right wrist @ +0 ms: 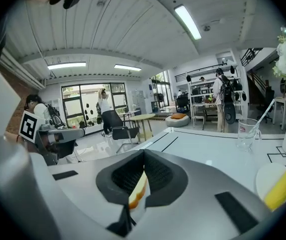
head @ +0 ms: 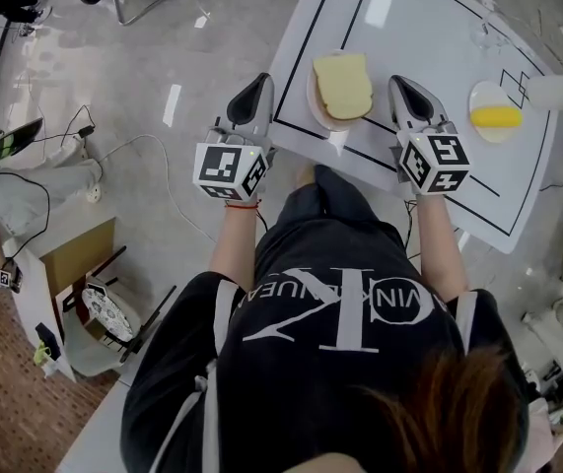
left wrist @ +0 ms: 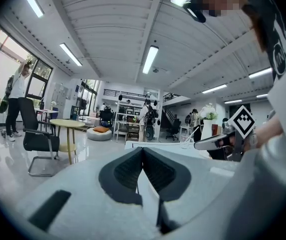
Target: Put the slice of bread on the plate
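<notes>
A slice of pale yellow bread [head: 342,85] lies on a small white plate [head: 316,103] at the near edge of the white table [head: 429,18]. My left gripper [head: 259,83] hangs just left of the plate, its jaws shut and empty, tips meeting in the left gripper view [left wrist: 143,150]. My right gripper [head: 400,84] is just right of the bread and apart from it. Its jaws are shut too [right wrist: 144,153]; a sliver of the bread [right wrist: 137,191] shows through the slit below the tips.
A second plate [head: 480,97] with a yellow piece [head: 496,117] sits at the table's right, beside a white vase [head: 560,91] and a glass [right wrist: 246,132]. Black lines mark the tabletop. Cables, boxes and a chair [left wrist: 37,141] are on the floor to the left.
</notes>
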